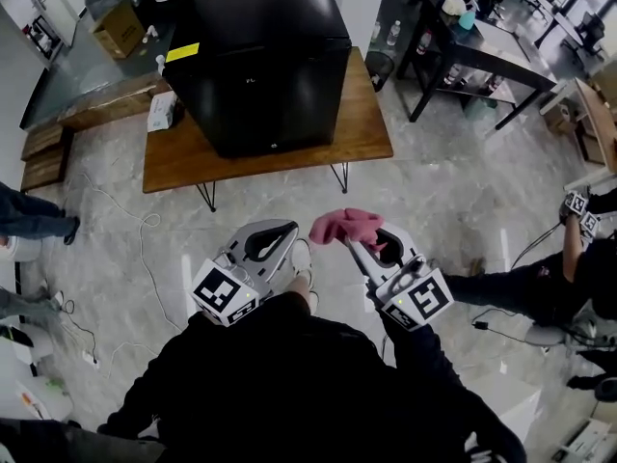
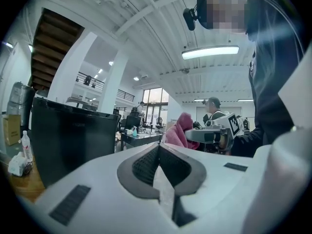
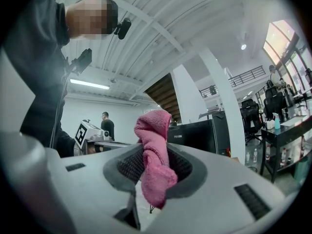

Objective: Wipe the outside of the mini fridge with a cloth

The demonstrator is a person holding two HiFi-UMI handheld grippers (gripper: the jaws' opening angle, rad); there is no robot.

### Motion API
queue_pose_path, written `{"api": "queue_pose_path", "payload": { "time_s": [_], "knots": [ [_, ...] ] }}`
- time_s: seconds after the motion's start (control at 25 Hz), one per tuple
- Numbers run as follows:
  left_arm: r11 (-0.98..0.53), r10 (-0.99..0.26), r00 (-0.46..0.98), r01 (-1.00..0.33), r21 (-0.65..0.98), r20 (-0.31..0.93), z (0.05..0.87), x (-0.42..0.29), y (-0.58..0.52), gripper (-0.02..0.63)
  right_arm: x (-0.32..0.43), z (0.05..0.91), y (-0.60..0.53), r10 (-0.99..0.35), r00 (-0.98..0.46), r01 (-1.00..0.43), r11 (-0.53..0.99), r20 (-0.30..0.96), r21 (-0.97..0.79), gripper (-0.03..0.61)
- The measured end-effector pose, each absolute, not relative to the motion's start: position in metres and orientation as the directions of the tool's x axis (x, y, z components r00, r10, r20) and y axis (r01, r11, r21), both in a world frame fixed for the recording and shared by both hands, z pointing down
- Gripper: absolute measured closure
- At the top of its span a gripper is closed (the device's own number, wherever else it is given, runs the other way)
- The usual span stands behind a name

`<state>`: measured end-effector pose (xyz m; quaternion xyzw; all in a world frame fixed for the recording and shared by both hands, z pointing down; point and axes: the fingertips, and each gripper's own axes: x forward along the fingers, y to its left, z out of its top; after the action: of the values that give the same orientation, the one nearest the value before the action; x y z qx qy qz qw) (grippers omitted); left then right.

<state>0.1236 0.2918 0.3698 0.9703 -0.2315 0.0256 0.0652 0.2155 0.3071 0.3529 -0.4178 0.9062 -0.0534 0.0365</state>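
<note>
Mini fridge (image 1: pixel 260 66) sits on the worktop (image 1: pixel 366 138), hiding its far edge. Right gripper (image 3: pixel 155 150) fingers clench the pink cloth (image 3: pixel 152 128), its lower end hidden between them; left gripper (image 2: pixel 159 146) fingers are closed together, empty.

This is an open-plan office or lab hall. A pale marbled floor (image 1: pixel 443 181) runs under black desks (image 1: pixel 506 51) and swivel chairs (image 3: pixel 251 113), and cables (image 1: pixel 145 225) and a power strip (image 1: pixel 92 360) trail across it. White columns (image 3: pixel 219 96) rise past a railed mezzanine (image 3: pixel 243 77), with strip lights (image 2: pixel 210 52) overhead and tall windows (image 3: pixel 285 43). A mini fridge (image 1: pixel 260 66) sits on a low wooden table (image 1: pixel 362 138), with a cardboard box (image 1: pixel 120 29) beyond it.
</note>
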Motion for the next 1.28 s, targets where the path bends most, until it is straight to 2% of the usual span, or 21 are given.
{"api": "queue_pose_path", "payload": {
  "time_s": [0.44, 0.72, 1.28],
  "knots": [
    [-0.913, -0.376, 0.924, -0.383, 0.139, 0.073, 0.351, 0.202, 0.191, 0.606, 0.279, 0.328, 0.208, -0.778, -0.626, -0.766, 0.626, -0.052, -0.147, 0.471],
    [-0.927, -0.349, 0.934, -0.356, 0.115, 0.075, 0.358, 0.22, 0.169, 0.607, 0.29, 0.334, 0.189, -0.781, -0.619, -0.77, 0.623, -0.075, -0.135, 0.471],
    [-0.934, -0.328, 0.943, -0.333, 0.132, 0.062, 0.356, 0.253, 0.065, 0.607, 0.319, 0.338, 0.07, -0.793, -0.608, -0.785, 0.609, -0.046, -0.115, 0.469]
  ]
}}
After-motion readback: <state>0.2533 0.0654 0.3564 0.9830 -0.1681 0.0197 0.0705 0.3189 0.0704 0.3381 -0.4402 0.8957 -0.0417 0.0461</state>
